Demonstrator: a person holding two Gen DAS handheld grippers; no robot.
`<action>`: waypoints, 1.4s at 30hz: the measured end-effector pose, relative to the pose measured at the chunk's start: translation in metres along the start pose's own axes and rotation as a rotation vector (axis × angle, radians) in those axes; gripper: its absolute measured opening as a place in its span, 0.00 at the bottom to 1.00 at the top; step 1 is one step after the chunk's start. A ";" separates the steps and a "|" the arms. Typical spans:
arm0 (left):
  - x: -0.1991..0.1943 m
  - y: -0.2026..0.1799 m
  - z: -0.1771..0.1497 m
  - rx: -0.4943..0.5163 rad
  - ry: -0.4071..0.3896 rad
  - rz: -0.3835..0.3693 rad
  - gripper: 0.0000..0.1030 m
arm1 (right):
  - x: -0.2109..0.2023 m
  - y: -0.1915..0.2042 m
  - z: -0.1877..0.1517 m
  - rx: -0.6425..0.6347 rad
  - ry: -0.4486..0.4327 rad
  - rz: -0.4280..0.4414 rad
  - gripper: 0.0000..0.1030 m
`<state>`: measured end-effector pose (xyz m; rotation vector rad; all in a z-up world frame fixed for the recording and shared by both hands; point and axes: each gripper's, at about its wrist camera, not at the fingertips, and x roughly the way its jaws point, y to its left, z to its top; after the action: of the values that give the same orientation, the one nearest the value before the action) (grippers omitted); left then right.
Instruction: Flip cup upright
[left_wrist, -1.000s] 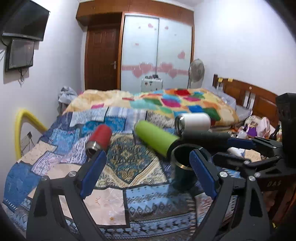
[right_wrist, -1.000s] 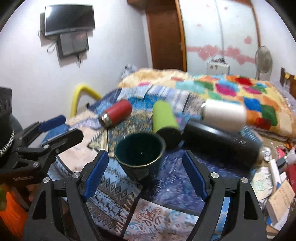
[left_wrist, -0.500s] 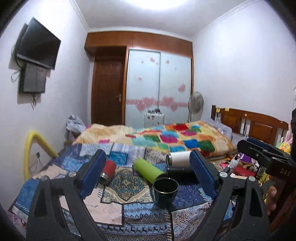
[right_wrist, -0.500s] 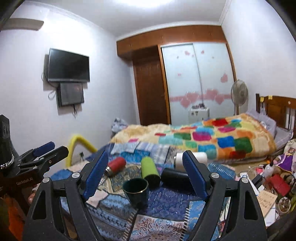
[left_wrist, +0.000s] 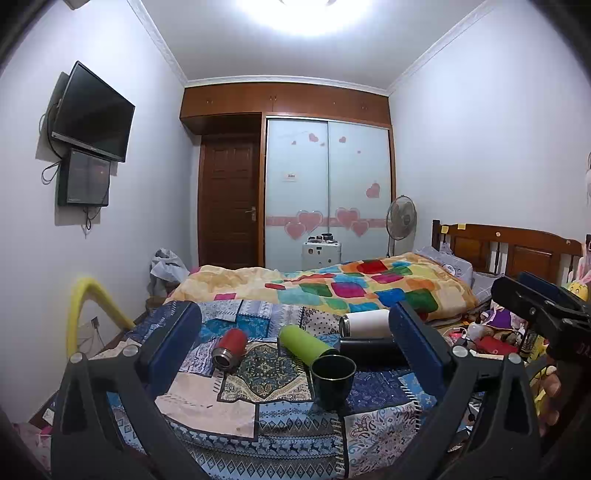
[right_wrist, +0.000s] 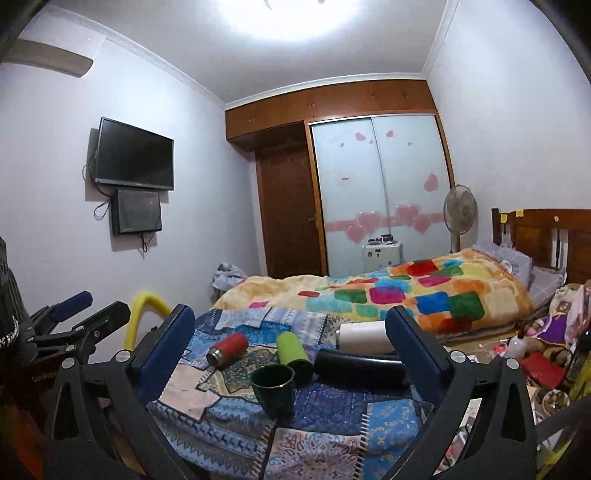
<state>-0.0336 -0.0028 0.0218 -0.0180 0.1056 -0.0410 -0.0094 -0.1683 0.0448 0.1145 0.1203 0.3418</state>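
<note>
Both cams sit on the grippers and look forward along the fingers, down the length of the room toward the wardrobe doors (left_wrist: 328, 192) at frame centre. They're pulled well back, with the patchwork blanket (left_wrist: 280, 373) low in frame. The left view catches the right gripper (left_wrist: 543, 306) at its right edge; the right view has the left gripper (right_wrist: 74, 314) at lower left. Both share the bottles, bed and TV (right_wrist: 135, 153).

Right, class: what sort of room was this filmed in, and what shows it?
Most likely a home bedroom: a bed with a patchwork quilt, a wooden headboard and a sliding-door wardrobe.
</note>
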 end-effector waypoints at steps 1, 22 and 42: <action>-0.001 0.000 -0.001 -0.004 0.002 -0.001 1.00 | 0.000 0.000 0.000 -0.001 0.001 0.000 1.00; -0.005 -0.001 -0.004 -0.009 0.002 -0.001 1.00 | -0.012 0.004 -0.007 -0.023 -0.002 -0.037 1.00; -0.001 -0.003 -0.007 -0.009 0.008 -0.002 1.00 | -0.013 0.005 -0.007 -0.024 0.001 -0.036 1.00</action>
<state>-0.0356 -0.0054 0.0151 -0.0274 0.1134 -0.0430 -0.0239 -0.1673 0.0400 0.0886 0.1195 0.3070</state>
